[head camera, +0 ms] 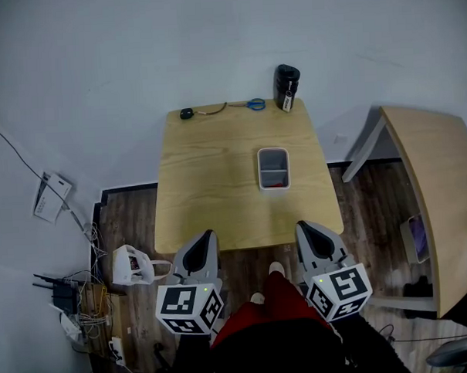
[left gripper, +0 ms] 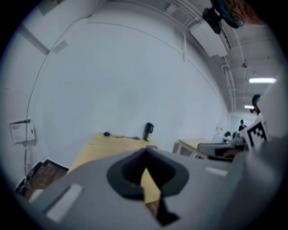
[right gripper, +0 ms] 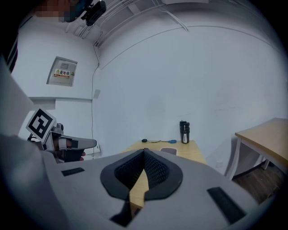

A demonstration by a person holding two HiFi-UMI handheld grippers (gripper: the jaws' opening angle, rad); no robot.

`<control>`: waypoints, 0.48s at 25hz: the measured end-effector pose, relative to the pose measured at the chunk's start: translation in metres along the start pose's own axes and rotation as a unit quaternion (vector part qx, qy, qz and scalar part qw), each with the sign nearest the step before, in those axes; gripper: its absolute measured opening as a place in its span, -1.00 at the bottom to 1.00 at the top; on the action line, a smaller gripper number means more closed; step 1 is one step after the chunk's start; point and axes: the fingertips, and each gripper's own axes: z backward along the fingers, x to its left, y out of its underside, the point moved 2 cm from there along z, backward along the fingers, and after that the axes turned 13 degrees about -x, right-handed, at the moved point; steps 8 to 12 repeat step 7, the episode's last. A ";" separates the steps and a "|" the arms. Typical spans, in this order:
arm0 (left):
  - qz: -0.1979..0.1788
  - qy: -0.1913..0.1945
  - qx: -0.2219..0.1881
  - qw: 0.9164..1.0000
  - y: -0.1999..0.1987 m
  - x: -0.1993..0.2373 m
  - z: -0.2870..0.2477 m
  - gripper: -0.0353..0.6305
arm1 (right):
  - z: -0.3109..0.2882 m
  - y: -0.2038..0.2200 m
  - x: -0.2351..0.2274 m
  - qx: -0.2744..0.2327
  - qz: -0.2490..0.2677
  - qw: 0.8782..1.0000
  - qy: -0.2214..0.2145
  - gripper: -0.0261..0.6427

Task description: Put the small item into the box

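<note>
Wooden table (head camera: 210,183): one box (head camera: 260,170), one bottle (head camera: 286,87)

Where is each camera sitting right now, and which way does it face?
Head view: on the person's head, steeply down at table and box; left gripper, right gripper, red clothing show.
Left gripper view: on the left gripper, along its shut jaws, across the table to the wall.
Right gripper view: likewise on the right gripper; left gripper shows at left.
All three share the black bottle.

Wooden table (head camera: 210,183) extras
Black flask (head camera: 286,87), blue scissors (head camera: 255,104) on its far edge; white bag (head camera: 133,265) off its near-left corner.
</note>
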 end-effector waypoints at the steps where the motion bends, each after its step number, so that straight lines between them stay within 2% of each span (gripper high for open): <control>1: 0.000 -0.001 -0.001 1.000 0.000 0.000 0.002 -0.88 | 0.001 0.001 0.001 -0.001 0.000 1.000 0.000 -0.90; 12: 0.003 -0.004 -0.006 1.000 -0.002 0.004 0.013 -0.88 | 0.007 0.000 0.008 -0.005 -0.001 1.000 0.001 -0.90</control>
